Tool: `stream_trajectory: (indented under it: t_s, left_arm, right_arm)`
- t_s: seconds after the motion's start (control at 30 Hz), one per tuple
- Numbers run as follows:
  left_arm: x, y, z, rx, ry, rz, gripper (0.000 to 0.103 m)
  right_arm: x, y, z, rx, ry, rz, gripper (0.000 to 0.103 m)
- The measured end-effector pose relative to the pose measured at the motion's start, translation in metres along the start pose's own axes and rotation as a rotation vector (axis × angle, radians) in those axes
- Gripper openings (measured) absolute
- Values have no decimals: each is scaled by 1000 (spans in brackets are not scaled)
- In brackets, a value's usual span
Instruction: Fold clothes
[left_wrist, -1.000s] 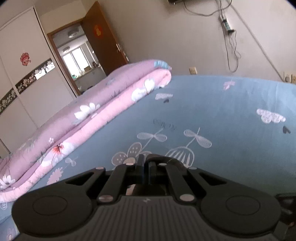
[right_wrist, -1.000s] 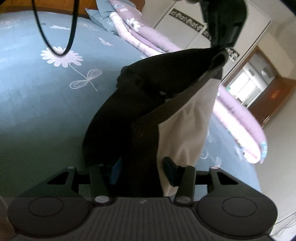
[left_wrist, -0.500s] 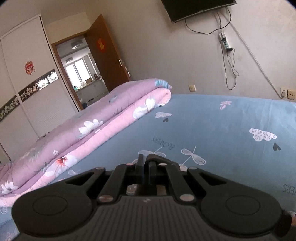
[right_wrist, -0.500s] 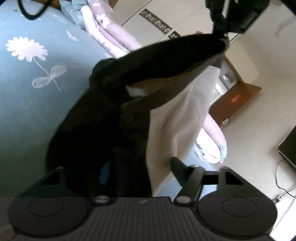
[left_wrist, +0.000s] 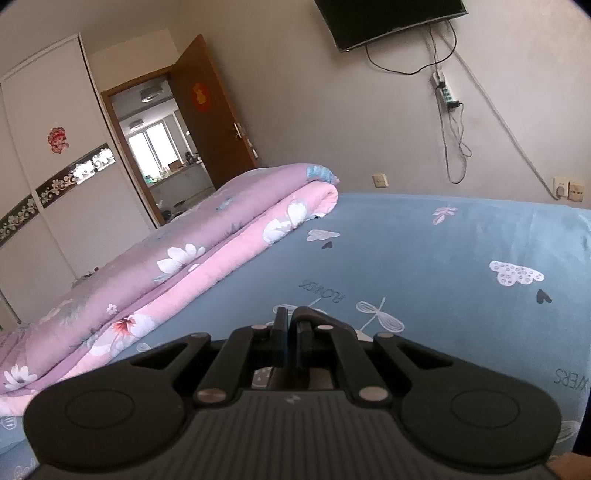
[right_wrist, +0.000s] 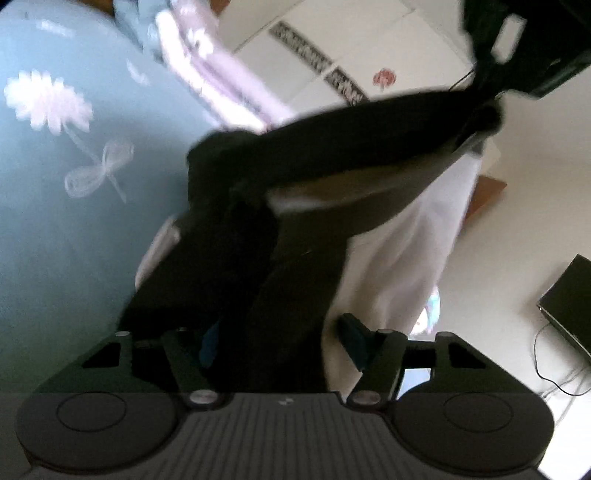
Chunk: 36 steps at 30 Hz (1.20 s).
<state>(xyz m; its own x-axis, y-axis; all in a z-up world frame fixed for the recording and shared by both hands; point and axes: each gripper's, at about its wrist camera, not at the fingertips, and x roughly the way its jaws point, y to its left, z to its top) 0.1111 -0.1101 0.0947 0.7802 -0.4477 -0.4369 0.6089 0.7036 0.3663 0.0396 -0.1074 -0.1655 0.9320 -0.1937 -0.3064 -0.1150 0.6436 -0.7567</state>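
My left gripper (left_wrist: 290, 319) has its jaws pressed together, above the blue bedsheet (left_wrist: 424, 251), beside the pink quilt (left_wrist: 207, 258). My right gripper (right_wrist: 280, 332) clamps the black and white garment (right_wrist: 295, 206), which hangs stretched in the air over the bed.

A bed (left_wrist: 424, 258) in a blue sheet printed with white flowers fills the near ground, with a folded pink floral quilt (left_wrist: 207, 258) along its left edge. On the far left stands a white wardrobe (left_wrist: 48, 192) with a dark patterned band, beside a brown door (left_wrist: 210, 110) open onto a bright room with a window (left_wrist: 155, 147). A dark television (left_wrist: 395, 18) hangs on the plain far wall, with cables and a power strip (left_wrist: 445, 90) trailing below it to the right.
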Motion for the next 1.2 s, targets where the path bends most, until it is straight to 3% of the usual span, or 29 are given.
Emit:
stream_trajectory:
  t_s: [0.03,0.1,0.13,0.23,0.43,0.77,0.93,1.0,1.13,1.2]
  left_arm:
    - [-1,0,-1,4,1,1,2]
    - [-1,0,-3,10,6,3,2]
    - [-2,2,-4,9,9,13,2]
    - [-5,7,-9,3,17,41,3]
    - [-14,24,-21,-10,53,130,3]
    - [-61,59,-41,-80,125,258,3]
    - [-86,63,-52,-108,174,246,3]
    - [-94,64,-56,-109,213,212,2]
    - [-102,66,-65,-122,346,66,1]
    - [-102,64,-66,-97,426,16,0]
  right_arm:
    - [4,1,-1,3,12,1,49]
    - [8,-3,-3,13,26,2,17]
    - [8,-7,-4,25,32,11,14]
    - [5,-31,-5,75,35,66,13]
    - [-20,-107,-5,228,2,313,8]
    - [-46,-217,27,301,-96,300,5]
    - [-46,-238,51,292,-106,364,5]
    - [-52,-249,53,295,-76,443,4]
    - [-38,-265,66,306,85,692,4]
    - [-31,-266,72,260,173,764,4]
